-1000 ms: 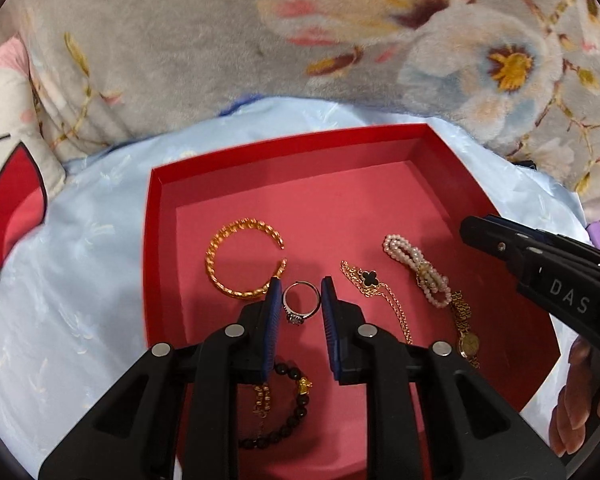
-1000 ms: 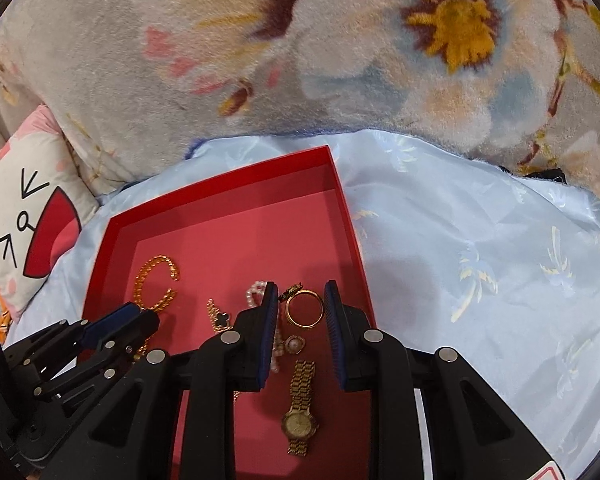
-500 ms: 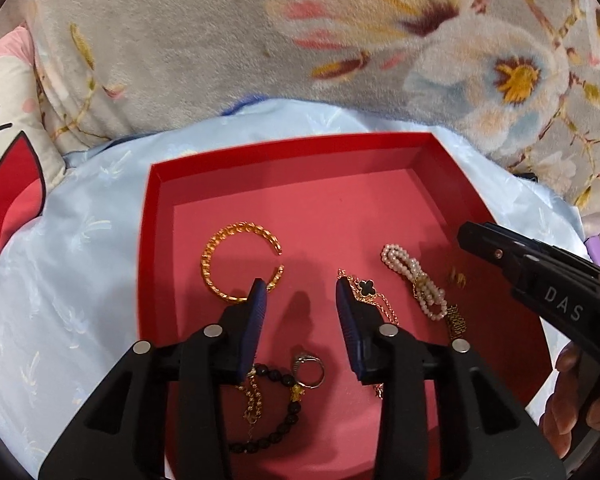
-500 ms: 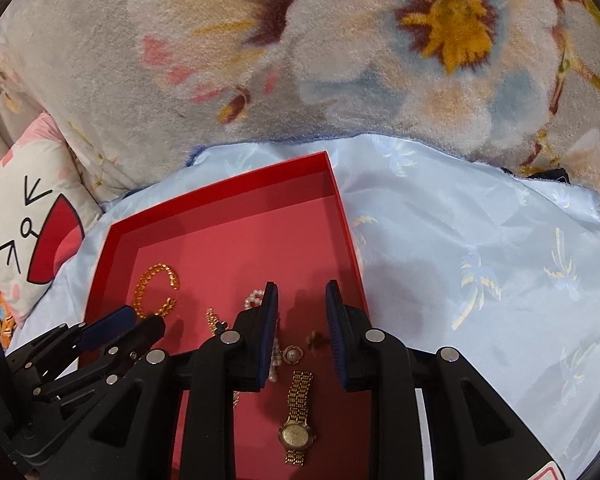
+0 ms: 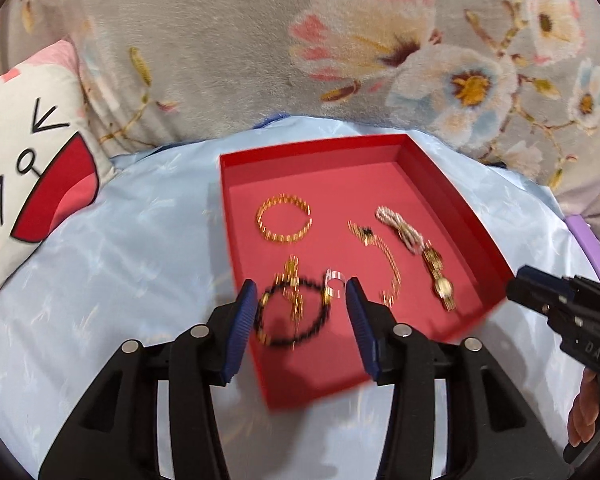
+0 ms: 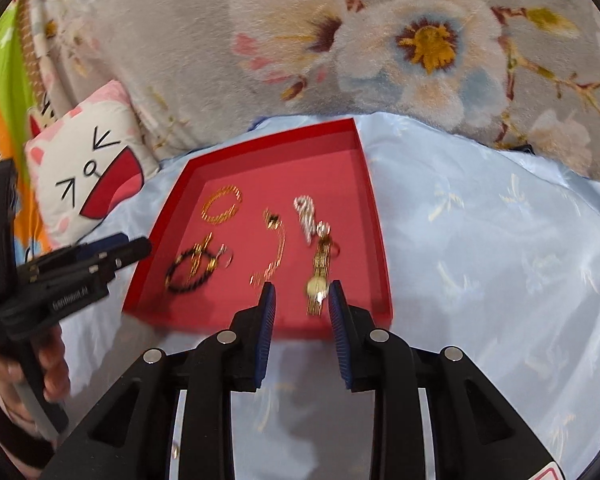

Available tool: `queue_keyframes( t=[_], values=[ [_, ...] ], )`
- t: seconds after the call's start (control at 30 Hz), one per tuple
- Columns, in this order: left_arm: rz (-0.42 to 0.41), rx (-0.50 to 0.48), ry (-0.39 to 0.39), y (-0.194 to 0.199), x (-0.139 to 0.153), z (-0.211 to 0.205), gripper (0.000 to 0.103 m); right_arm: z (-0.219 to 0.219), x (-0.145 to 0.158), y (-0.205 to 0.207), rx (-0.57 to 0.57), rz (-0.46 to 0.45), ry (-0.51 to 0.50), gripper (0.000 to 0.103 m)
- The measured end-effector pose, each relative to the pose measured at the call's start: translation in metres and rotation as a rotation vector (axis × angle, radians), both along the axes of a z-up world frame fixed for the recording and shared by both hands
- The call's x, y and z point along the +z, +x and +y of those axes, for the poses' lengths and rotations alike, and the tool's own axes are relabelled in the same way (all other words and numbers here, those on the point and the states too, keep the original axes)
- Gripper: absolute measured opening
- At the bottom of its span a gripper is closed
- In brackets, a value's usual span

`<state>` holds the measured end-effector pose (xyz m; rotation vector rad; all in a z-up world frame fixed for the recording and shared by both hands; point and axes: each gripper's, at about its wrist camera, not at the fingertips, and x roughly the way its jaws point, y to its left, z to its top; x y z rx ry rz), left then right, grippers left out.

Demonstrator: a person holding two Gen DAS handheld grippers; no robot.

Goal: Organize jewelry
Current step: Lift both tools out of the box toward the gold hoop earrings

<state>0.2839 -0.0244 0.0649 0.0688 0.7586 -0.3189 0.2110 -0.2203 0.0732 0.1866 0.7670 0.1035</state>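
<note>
A red tray (image 5: 312, 150) (image 6: 272, 136) on pale blue cloth holds a gold bangle (image 5: 284, 220), a black bead bracelet (image 5: 292, 320), a silver ring (image 5: 335, 284), a gold chain (image 5: 380, 256), a pearl bracelet (image 5: 398, 226) and a gold watch (image 5: 440, 280) (image 6: 320, 276). A small gold ring (image 6: 334, 249) lies by the watch band. My left gripper (image 5: 300, 292) (image 6: 136, 246) hovers over the tray's near left corner, jaws opening, gripping nothing. My right gripper (image 6: 302, 292) (image 5: 540, 288) hangs over the near right edge, jaws opening slightly, also gripping nothing.
The blue satin cloth (image 6: 480, 240) spreads around the tray. A plush floral blanket (image 5: 260, 60) rises behind it. A cat-face cushion (image 5: 28, 152) sits at the left, a purple edge (image 5: 588, 248) at the far right. A person's hand (image 6: 48, 372) holds the left gripper's handle.
The left gripper let the silver ring drop by the bead bracelet and the right let the gold ring drop by the watch. Both pulled back from the tray; the left jaws widened.
</note>
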Motion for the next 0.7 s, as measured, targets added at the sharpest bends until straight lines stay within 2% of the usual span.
queue_keyframes(
  t=[0.1, 0.33, 0.6, 0.7],
  values=[
    [0.003, -0.001, -0.007, -0.023, -0.005, 0.009, 0.048, 0.011, -0.008, -0.034, 0.02, -0.005, -0.045, 0.027],
    [0.042, -0.004, 0.044, -0.069, -0.032, 0.011, 0.048, 0.031, -0.04, -0.082, 0.061, 0.061, -0.028, 0.027],
    [0.067, -0.002, 0.095, -0.098, -0.062, 0.001, 0.048, 0.061, -0.065, -0.101, 0.125, 0.115, -0.018, 0.027],
    [0.074, -0.005, 0.086, -0.103, -0.068, 0.003, 0.048, 0.07, -0.068, -0.103, 0.145, 0.118, -0.019, 0.027]
  ],
)
